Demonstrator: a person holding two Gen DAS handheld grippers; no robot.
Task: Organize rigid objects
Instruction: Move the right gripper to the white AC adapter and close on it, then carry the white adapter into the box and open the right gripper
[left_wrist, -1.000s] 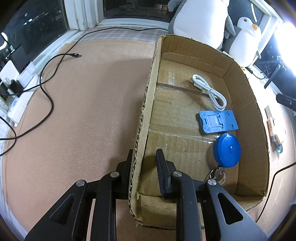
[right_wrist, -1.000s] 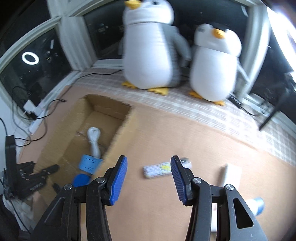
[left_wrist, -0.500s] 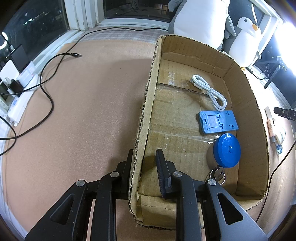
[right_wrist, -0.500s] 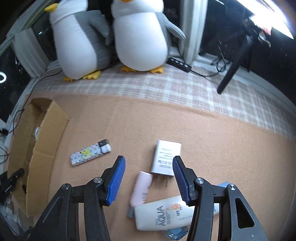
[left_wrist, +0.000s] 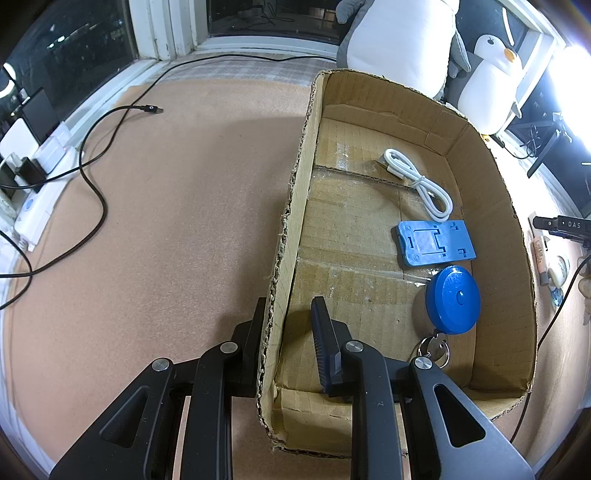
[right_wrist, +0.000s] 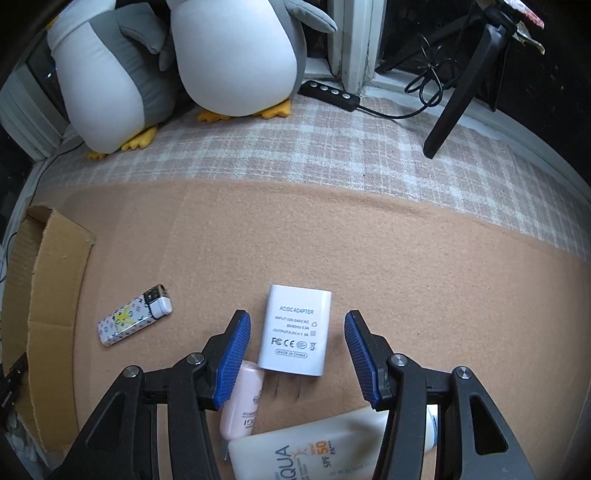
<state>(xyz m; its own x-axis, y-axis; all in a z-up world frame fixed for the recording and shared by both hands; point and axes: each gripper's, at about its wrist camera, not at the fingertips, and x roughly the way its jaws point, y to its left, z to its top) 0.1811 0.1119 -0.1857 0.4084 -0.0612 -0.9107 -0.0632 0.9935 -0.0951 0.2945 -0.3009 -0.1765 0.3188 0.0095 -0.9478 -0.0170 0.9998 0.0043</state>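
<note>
Two plush penguins (right_wrist: 207, 59) at 11 o'clock on checked cloth (right_wrist: 332, 155). Black power strip (right_wrist: 328, 90) at 12. Black cable (left_wrist: 92, 177) at 9 on tan mat (left_wrist: 166, 221).

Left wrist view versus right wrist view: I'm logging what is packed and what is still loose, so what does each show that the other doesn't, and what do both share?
Only the left wrist view shows the box's contents: white cable, blue phone stand, blue tape measure. The left gripper straddles the box's side wall.

Only the right wrist view shows the white AC/DC adapter between the right gripper's open fingers, plus a patterned lighter and the AQUA sunscreen tube.

Both show the cardboard box, the pink tube and the two plush penguins.
</note>
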